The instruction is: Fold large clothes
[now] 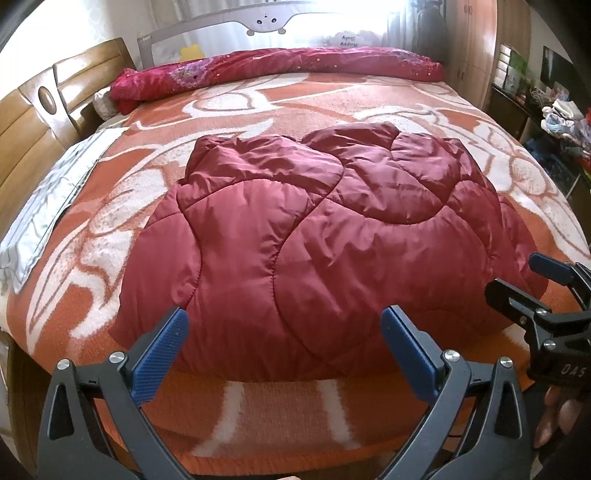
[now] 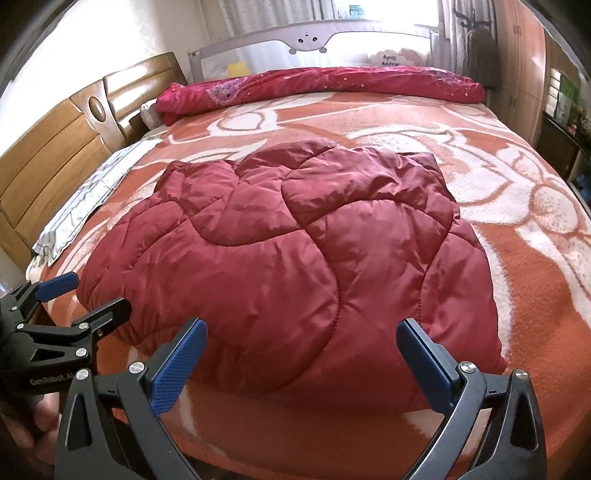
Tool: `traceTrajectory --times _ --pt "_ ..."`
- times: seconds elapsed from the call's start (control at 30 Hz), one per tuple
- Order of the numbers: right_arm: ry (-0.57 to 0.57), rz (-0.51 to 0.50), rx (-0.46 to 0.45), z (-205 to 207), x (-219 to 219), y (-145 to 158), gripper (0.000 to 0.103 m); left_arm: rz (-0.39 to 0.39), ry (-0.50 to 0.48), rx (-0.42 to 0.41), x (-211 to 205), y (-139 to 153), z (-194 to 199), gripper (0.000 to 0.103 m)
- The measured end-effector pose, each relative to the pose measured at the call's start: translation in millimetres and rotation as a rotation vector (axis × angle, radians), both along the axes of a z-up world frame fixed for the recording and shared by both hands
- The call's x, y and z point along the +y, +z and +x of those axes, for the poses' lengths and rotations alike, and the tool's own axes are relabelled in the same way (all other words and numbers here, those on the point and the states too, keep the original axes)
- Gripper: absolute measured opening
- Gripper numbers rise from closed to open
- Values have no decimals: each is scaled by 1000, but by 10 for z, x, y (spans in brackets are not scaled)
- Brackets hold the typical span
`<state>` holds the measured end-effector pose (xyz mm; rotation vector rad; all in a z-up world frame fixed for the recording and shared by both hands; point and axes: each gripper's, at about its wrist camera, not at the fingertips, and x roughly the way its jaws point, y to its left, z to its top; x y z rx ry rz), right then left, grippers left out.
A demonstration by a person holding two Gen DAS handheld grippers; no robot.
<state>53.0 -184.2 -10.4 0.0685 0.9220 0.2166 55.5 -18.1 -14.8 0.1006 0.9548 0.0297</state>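
Nearest to us, our left claw is spread wide and holds nothing, its two blue pads hanging just short of the near hem of the garment. Our right claw is spread the same way and is just as bare; it hovers beside the left one at the foot of the bed. Each claw shows at the edge of the other's view, so we count two claws and no more.

Just beyond them lies the one task item: a dark red quilted padded coat, resting on the orange-and-white patterned blanket that covers the bed, toward its near edge and roughly centred between the sides. It looks to us already gathered into a broad, puffy bundle, with rounded layers lying over the far half that may be sleeves or a hood turned in; we cannot tell which. We judge the folding partly done: the outline is compact but still wide and loose, so at least one more fold across, and some flattening, seems left.

Further off we count one pale grey cloth at the left edge of the bed. Beyond it, one rolled red floral quilt lies along the far side, with one grey bed rail behind it. A wooden headboard stands to the left.
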Motion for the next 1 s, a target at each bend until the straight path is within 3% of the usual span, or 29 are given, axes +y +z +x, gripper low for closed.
traceTrajectory --times 1.0 --pt "-1 1 -9 -1 1 48 103 11 -9 -12 -1 7 30 103"
